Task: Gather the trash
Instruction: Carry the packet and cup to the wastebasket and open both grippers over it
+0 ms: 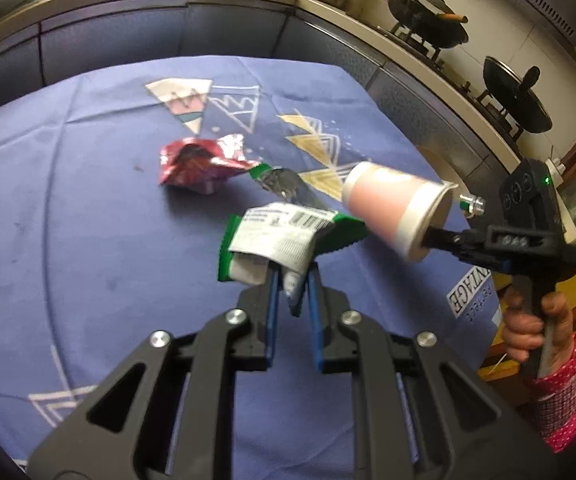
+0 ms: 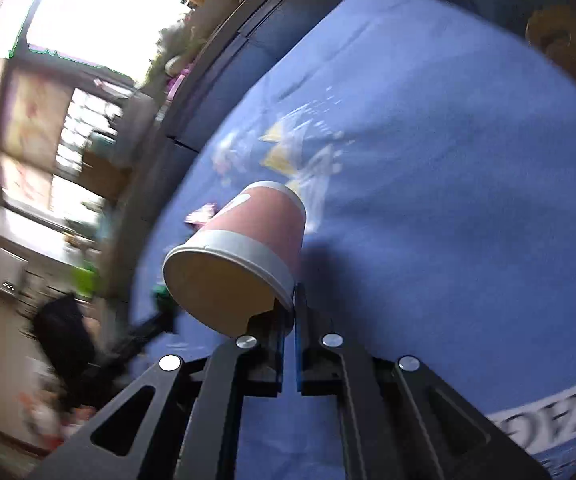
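Left gripper [image 1: 291, 280] clamps a green wrapper [image 1: 283, 236]; right gripper [image 2: 288, 312] pinches a pink paper cup [image 2: 247, 240] by its rim above the blue tablecloth [image 2: 448, 200].

Blue patterned tablecloth [image 1: 87, 200]; 2 woks [image 1: 428, 24] behind; bright window [image 2: 99, 12].

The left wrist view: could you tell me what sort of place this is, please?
Most likely a home kitchen: a wok and a lidded pan sit on stove burners along the counter, beside a table under a blue tablecloth.
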Demonstrator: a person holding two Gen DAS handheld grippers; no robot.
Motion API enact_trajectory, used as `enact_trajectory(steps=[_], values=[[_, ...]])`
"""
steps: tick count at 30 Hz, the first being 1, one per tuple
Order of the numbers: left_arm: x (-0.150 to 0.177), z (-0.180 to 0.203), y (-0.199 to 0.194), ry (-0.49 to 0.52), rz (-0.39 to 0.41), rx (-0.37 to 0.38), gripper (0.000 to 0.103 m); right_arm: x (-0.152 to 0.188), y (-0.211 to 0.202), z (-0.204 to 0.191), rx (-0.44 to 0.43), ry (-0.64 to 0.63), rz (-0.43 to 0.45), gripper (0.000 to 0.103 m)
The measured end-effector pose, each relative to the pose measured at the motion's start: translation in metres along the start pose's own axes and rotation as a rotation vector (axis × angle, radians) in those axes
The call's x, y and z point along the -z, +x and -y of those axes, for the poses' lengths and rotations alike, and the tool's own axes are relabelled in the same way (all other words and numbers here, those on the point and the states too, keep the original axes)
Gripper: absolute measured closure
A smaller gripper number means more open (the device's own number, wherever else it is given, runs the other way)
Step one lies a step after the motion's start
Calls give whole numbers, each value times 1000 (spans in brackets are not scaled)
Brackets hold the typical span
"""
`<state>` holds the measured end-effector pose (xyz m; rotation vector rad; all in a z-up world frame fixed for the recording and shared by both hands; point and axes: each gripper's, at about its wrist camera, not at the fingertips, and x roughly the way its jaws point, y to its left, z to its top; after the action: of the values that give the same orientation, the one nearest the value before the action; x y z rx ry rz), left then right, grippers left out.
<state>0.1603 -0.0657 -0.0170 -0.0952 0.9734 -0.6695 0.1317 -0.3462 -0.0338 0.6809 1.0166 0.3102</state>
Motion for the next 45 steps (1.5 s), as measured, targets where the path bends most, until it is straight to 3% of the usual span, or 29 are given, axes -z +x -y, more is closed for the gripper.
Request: enact_trajectory(steps=[4, 5, 6, 8, 13, 19, 26, 28, 30, 31, 34, 39, 45], values=[[-13, 14, 3, 26, 16, 30, 90, 3, -6, 11, 39, 2, 20, 96], [-19, 20, 3, 38, 21, 40, 90, 6, -11, 11, 49, -7, 36, 90], [-24, 24, 3, 48, 27, 45, 90, 10, -17, 11, 60, -21, 56, 73], [-33, 32, 3, 70, 39, 57, 90, 19, -25, 12, 75, -36, 85, 51], [-53, 48, 15, 90, 25, 107, 90, 43, -50, 16, 67, -42, 195, 51], [-47, 68, 37, 95, -14, 154, 90, 56, -64, 13, -5, -70, 251, 60], [-32, 74, 58, 91, -53, 140, 90, 57, -37, 7, -134, -48, 169, 61], [-32, 74, 57, 100, -52, 133, 90, 56, -28, 9, -163, -20, 148, 73], [-31, 73, 56, 107, -50, 122, 90, 55, -23, 13, -215, 12, 136, 97], [-31, 72, 55, 107, -51, 123, 90, 55, -24, 13, -235, 23, 136, 100], [-30, 70, 56, 107, -50, 122, 90, 57, -38, 8, -203, -20, 141, 101], [-35, 72, 56, 117, -37, 107, 90, 60, -76, 1, -30, -120, 231, 101], [-67, 78, 47, 125, -5, 131, 90, 42, -108, 23, 53, -94, 314, 101]])
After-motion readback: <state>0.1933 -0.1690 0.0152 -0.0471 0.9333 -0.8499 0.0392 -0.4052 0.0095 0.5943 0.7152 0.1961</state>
